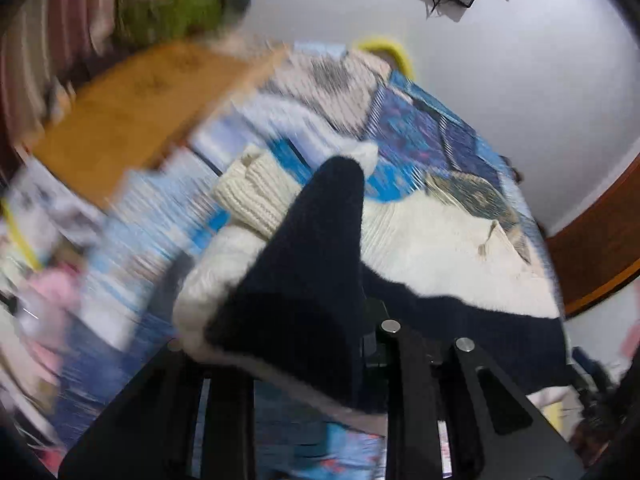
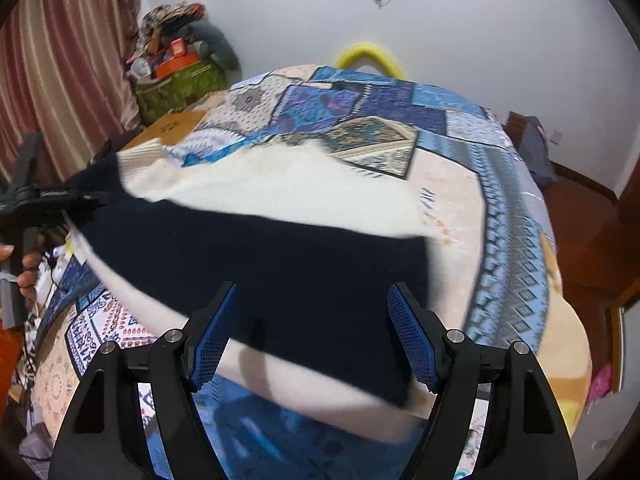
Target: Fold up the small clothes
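Observation:
A cream and navy knitted sweater point(image 2: 280, 192) lies across the patchwork bed cover point(image 2: 384, 108). In the left wrist view its navy band point(image 1: 316, 256) rises in a peak over my left gripper point(image 1: 298, 336) and hides the fingertips, with a ribbed cream cuff point(image 1: 256, 192) behind. From the right wrist view, my left gripper point(image 2: 78, 196) is shut on the sweater's left corner and holds it off the bed. My right gripper point(image 2: 313, 288) stands open just above the navy band point(image 2: 280, 272), its blue pads point(image 2: 412, 336) apart and nothing pinched.
A cardboard box point(image 1: 132, 112) and a green bag point(image 2: 180, 84) full of things stand beside the bed, by the striped curtain point(image 2: 60, 60). A yellow hoop point(image 2: 368, 54) shows behind the bed. Brown wooden furniture point(image 2: 580, 220) is at the right. A person's hand point(image 2: 28, 276) holds the left tool.

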### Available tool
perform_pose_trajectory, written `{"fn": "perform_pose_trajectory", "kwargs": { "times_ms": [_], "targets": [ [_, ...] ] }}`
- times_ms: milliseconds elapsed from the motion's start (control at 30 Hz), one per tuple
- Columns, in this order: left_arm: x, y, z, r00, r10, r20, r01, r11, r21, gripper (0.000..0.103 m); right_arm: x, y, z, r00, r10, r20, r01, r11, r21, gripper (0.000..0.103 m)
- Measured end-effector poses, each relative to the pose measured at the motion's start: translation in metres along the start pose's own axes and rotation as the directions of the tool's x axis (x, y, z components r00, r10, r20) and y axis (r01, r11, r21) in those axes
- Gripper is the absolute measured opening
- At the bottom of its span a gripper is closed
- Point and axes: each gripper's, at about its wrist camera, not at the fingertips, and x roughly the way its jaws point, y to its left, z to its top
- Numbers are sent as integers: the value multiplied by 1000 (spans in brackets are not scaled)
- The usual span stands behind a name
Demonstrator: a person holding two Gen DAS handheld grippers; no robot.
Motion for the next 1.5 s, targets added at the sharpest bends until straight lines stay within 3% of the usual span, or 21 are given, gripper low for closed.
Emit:
{"fn": "perform_pose_trajectory", "kwargs": {
  "times_ms": [100,300,567,700,900,1067,1167,1233,1300,1400,1500],
  "targets": [
    [-20,-3,10,998,48,51,-50,998,49,24,-1,-8,-7,1000,16,-10,-16,999,38,72],
    [-39,-44,21,994,21,107,-34,993,114,23,26,-10,-28,993,60,-105,-53,996,67,61],
    [-59,-152,35,982,-95,166,52,967,248,21,35,-11,-33,987,104,-127,-91,991,103,61],
    [-59,-215,27,969,-159,188,88,937,339,20,35,-12,-35,986,107,-128,-95,991,96,61],
    [-36,-265,-9,973,-207,101,147,895,421,20,32,-16,-36,985,119,-123,-108,990,94,61],
    [-11,-276,-49,978,-200,-62,205,847,491,21,19,-19,-37,987,123,-105,-115,990,83,61],
    [-13,-271,-66,976,-193,-99,216,818,534,25,14,-19,-35,988,121,-92,-114,991,73,61],
    [-20,-270,-71,971,-200,-129,237,791,564,33,11,-19,-34,990,120,-80,-114,991,67,61],
    [-31,-267,-74,959,-235,-156,282,766,577,50,10,-19,-31,990,119,-73,-115,992,60,61],
    [-60,-253,-72,943,-299,-146,327,750,574,62,6,-18,-26,991,121,-55,-118,992,54,61],
    [-78,-237,-60,942,-321,-99,319,765,559,65,5,-19,-21,991,130,-41,-128,990,51,61]
  ]
}}
